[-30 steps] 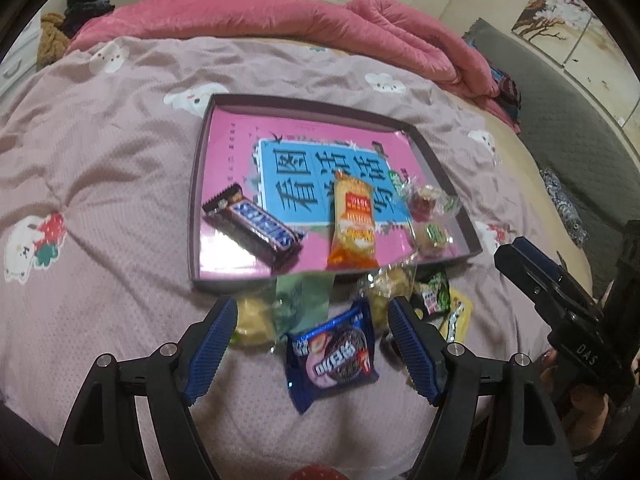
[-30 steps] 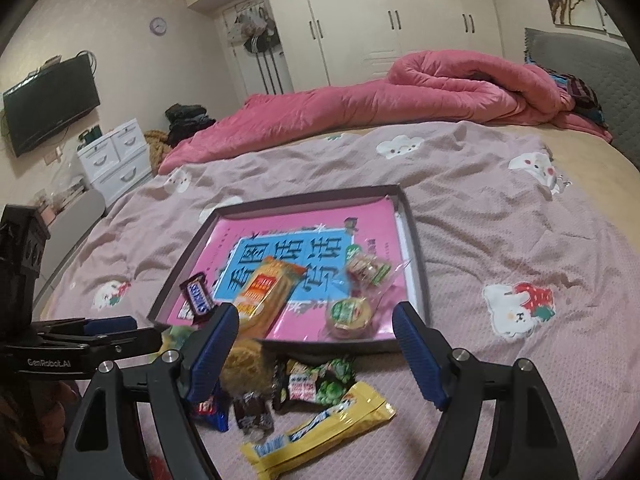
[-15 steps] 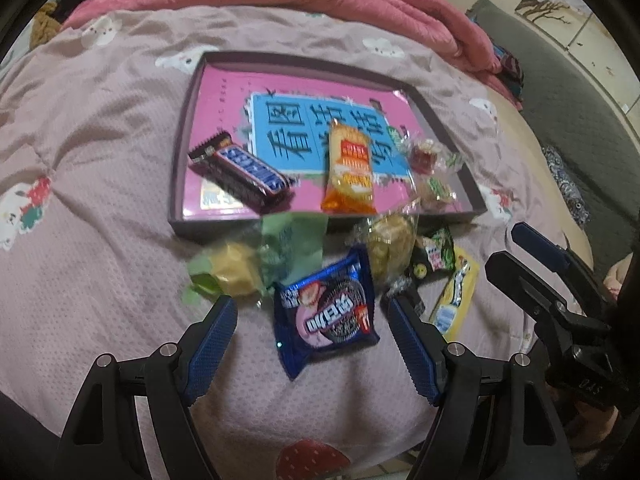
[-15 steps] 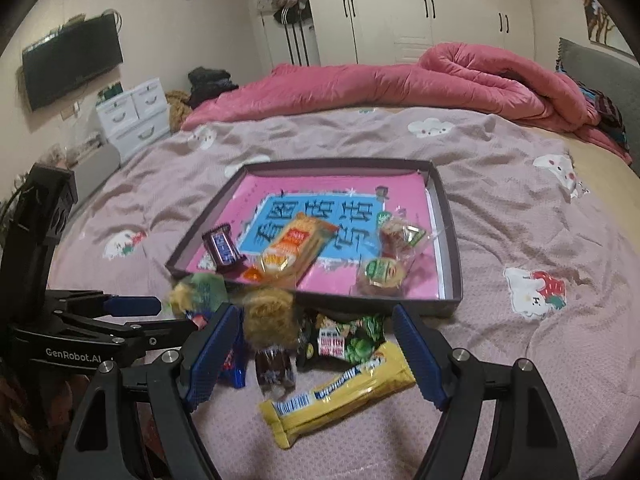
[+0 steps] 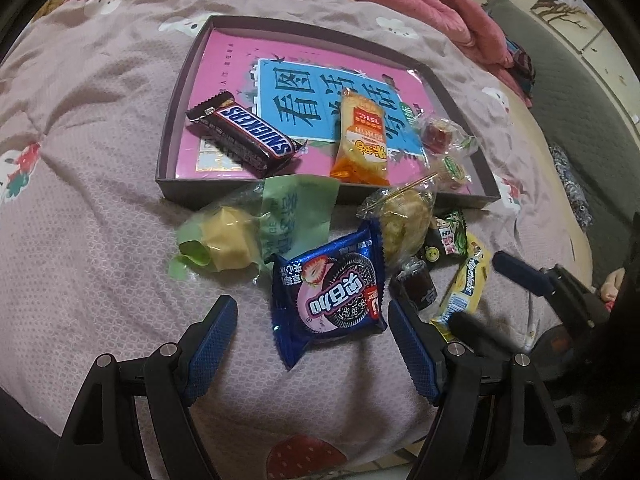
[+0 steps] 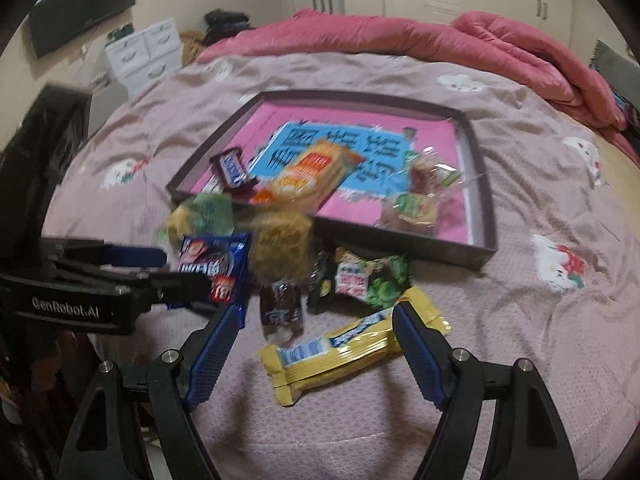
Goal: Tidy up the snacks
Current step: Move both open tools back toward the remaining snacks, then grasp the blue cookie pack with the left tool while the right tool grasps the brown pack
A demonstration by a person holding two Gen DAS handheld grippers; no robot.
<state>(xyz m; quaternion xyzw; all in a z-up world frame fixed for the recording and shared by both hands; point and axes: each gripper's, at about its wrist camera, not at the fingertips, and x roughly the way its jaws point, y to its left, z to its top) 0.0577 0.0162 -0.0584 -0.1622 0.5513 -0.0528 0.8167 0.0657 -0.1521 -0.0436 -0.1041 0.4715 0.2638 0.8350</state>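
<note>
A dark tray (image 5: 168, 128) with a pink and blue liner lies on the bed and holds a Snickers bar (image 5: 244, 140), an orange cracker pack (image 5: 362, 142) and two clear-wrapped sweets (image 5: 442, 136). Loose snacks lie in front of it: a blue Oreo pack (image 5: 334, 294), a green-wrapped pastry (image 5: 228, 240), a clear-wrapped cake (image 5: 402, 220), a yellow bar (image 6: 352, 346) and a green-black packet (image 6: 360, 278). My left gripper (image 5: 312, 340) is open and empty, its fingers either side of the Oreo pack. My right gripper (image 6: 316, 344) is open and empty over the yellow bar.
The bed has a mauve quilt (image 5: 80, 160) with bunny prints and a pink duvet (image 6: 440, 40) bunched at the far side. A small dark candy (image 6: 282, 308) lies among the loose snacks. White drawers (image 6: 144, 52) and a wall TV (image 6: 80, 12) stand at the left.
Both grippers have moved down and closer to the loose snacks. The left now frames the Oreo pack, the right the yellow bar. Both stay open; no snack has moved.
</note>
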